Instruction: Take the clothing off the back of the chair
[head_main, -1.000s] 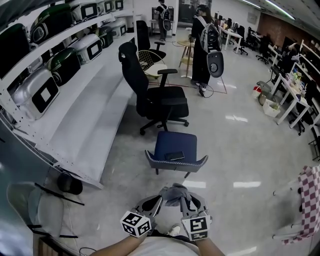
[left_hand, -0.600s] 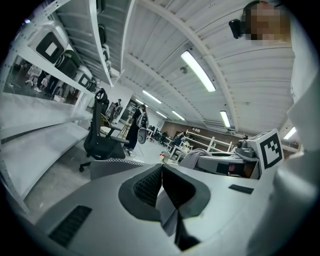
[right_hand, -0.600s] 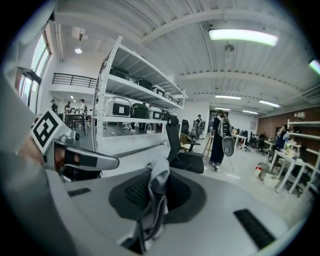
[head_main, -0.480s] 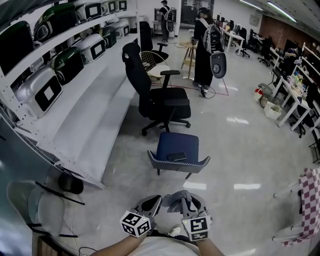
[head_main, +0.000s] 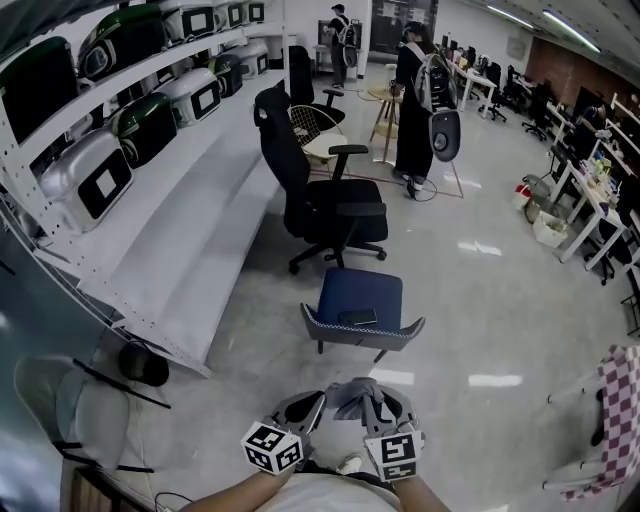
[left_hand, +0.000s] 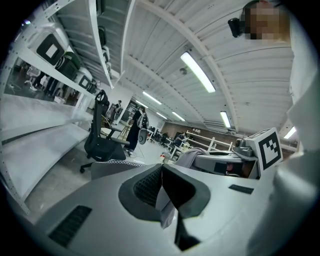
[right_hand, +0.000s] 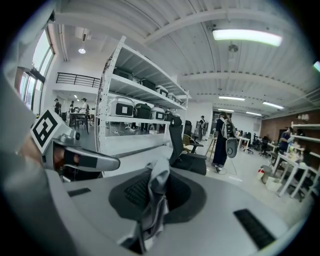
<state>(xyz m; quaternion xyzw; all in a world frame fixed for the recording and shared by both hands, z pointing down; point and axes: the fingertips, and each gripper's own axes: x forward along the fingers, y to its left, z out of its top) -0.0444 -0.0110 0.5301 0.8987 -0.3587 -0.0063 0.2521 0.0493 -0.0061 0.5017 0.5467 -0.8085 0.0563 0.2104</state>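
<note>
Currently held: clothing (head_main: 352, 392), clenched in right tool (right_hand: 154, 187)
Left tool (left_hand: 163, 194): clamped on a pale fold (seemingly cloth)
Chair (head_main: 365, 290): judged cleared; both grips to be held firm

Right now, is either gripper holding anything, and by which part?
Yes: the grey garment. The right gripper is shut on a bunched fold of it, the left gripper on a thin strip. Which part of the garment is unclear.

Checkered cloth (head_main: 622, 415) cut by right edge; garment (head_main: 350, 392) part-hidden.
</note>
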